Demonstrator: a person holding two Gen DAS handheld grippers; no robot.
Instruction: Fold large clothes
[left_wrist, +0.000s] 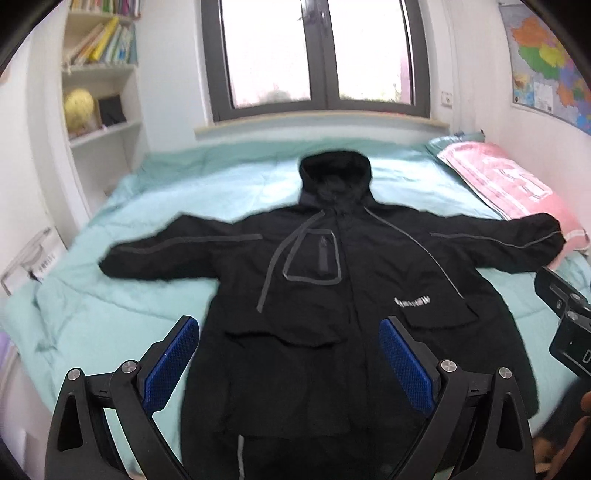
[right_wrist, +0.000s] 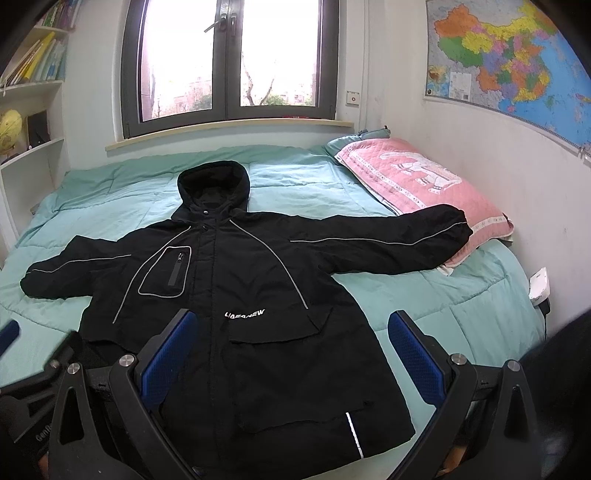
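You have not started a fold yet, as far as these views show. The black jacket (right_wrist: 236, 295) lies face up and flat on the bed (right_wrist: 443, 306), hood toward the window, zip closed, and both sleeves stretched straight out to the sides — the one on your right ends on the pink pillow (right_wrist: 417, 177). Nothing is tucked or doubled over.

Your left gripper (left_wrist: 288, 365) hangs above the jacket's lower front with its fingers spread wide and nothing between them. Your right gripper (right_wrist: 291, 362) is the same — fingers wide apart, empty, above the lower front and the hem on that side.

So the laying-out looks done, and everything else is left: sleeves in, sides over, then the length folded up.
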